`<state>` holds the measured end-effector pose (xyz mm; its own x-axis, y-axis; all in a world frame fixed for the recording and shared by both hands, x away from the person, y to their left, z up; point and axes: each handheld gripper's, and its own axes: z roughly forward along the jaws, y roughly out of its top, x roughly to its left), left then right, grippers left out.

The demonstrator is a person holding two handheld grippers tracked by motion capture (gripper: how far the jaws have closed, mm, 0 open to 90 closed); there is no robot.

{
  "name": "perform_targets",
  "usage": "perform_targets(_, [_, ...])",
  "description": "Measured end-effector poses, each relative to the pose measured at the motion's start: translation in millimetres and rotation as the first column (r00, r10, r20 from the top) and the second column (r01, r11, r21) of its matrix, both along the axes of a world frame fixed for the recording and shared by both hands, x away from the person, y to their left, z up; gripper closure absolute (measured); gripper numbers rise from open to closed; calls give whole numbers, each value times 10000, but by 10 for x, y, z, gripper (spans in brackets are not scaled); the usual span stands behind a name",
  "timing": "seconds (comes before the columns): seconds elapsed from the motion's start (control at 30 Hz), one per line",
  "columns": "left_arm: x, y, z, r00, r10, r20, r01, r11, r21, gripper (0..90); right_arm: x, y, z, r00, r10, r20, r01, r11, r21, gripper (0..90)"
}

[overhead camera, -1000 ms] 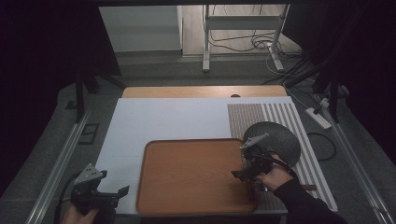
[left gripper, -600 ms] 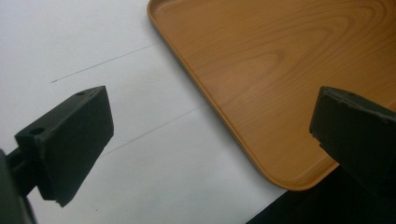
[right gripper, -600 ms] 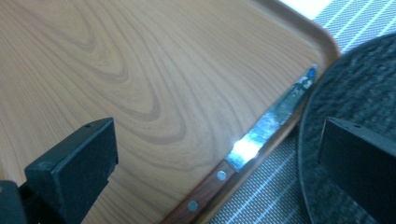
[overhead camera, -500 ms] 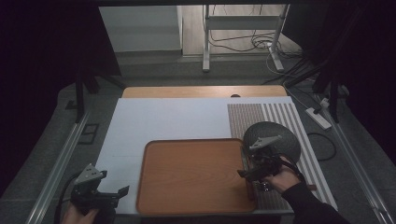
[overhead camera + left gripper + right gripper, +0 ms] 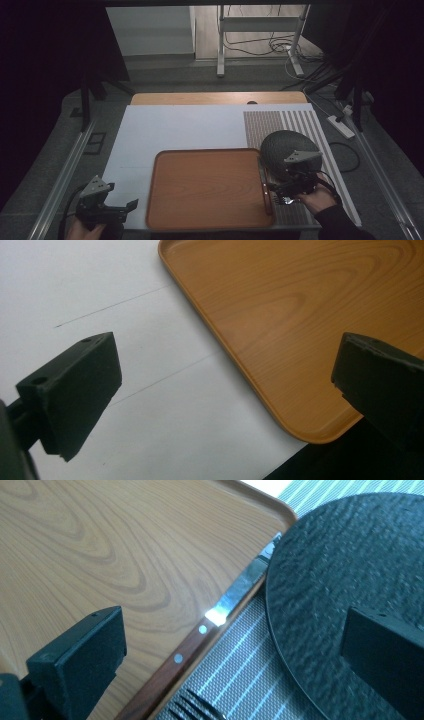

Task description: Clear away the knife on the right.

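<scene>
At the near left corner of the white table, the left gripper sits in the person's left hand with its jaws spread wide and nothing between them, hovering over the white surface just beside the wooden tray. The tray lies empty in the middle. Along its right rim rests a knife with a wooden riveted handle, partly on the striped placemat. Fork tines lie just beside the handle. The right gripper, released and empty, hangs over the knife beside the dark round plate.
</scene>
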<state>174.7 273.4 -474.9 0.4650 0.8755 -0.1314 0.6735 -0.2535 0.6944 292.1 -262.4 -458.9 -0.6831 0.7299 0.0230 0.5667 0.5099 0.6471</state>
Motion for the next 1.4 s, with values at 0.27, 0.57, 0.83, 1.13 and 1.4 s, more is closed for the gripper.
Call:
perform_targets(0.27, [1,1,0,10000,11,-16,-11,10000,-6,2,-116,-160,31,9982,-506,323,497,9984,285,0])
perform_targets(0.57, [2,5,0,10000,38,-36,-38,10000,-47,2,-265,-354,57,9922,-1151,488,1122,9919,591,0])
perform_targets(0.83, [4,14,0,10000,68,-46,-68,9999,-117,0,-403,-506,69,9838,-1685,611,1633,9831,829,0])
perform_targets(1.13, [2,24,-2,9999,104,-52,-105,9998,-184,0,-524,-639,67,9782,-1999,567,1952,9776,780,0])
perform_targets(1.4, [3,18,-3,9999,112,-82,-114,9998,-159,0,-601,-679,46,9762,-2116,482,2091,9765,518,0])
